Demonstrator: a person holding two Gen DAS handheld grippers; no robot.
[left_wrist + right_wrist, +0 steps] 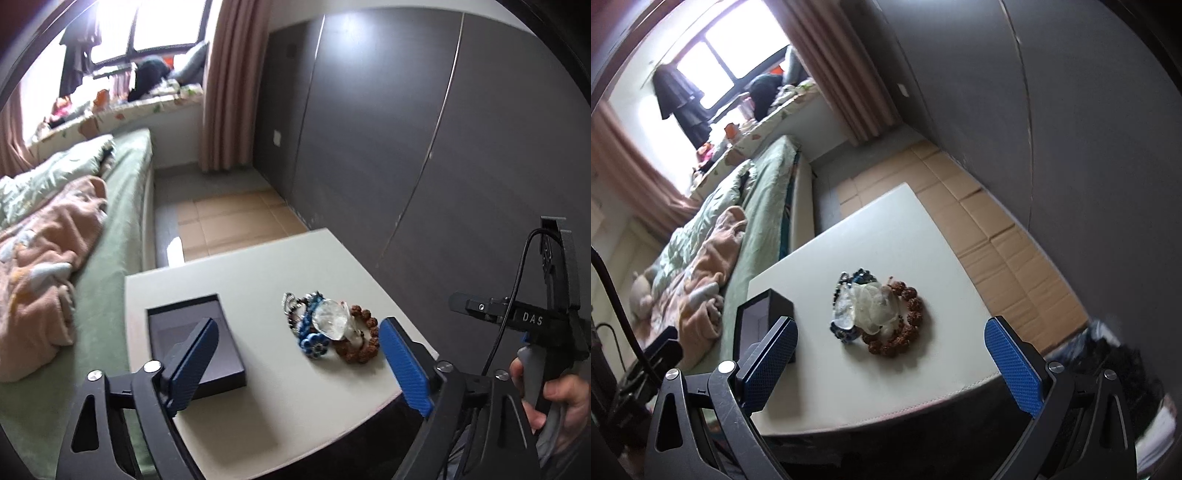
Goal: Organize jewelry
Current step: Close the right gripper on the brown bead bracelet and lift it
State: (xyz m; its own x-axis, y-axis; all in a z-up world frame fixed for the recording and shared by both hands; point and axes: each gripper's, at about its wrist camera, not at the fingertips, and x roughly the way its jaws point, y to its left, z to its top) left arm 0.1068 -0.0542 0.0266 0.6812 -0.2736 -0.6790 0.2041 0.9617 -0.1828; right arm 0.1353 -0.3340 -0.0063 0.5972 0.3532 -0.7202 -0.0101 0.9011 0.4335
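A heap of jewelry (pixel 330 328) lies on the white table (pixel 280 410): a brown bead bracelet (pixel 364 343), a blue flower piece (pixel 314 345), a clear crystal piece (pixel 330 319) and a silver chain. It also shows in the right wrist view (pixel 882 314). An open dark box (pixel 194 341) sits left of the heap; it also shows in the right wrist view (pixel 764 314). My left gripper (pixel 295 369) is open and empty, above the table's near side. My right gripper (pixel 890 365) is open and empty, just short of the heap.
A bed (pixel 122 229) with green sheets and a pink blanket (pixel 48 266) runs along the table's left side. A grey wardrobe (pixel 424 129) stands to the right. Cardboard (pixel 997 236) covers the floor beyond the table. The right gripper's body and hand (pixel 546 369) show at the right.
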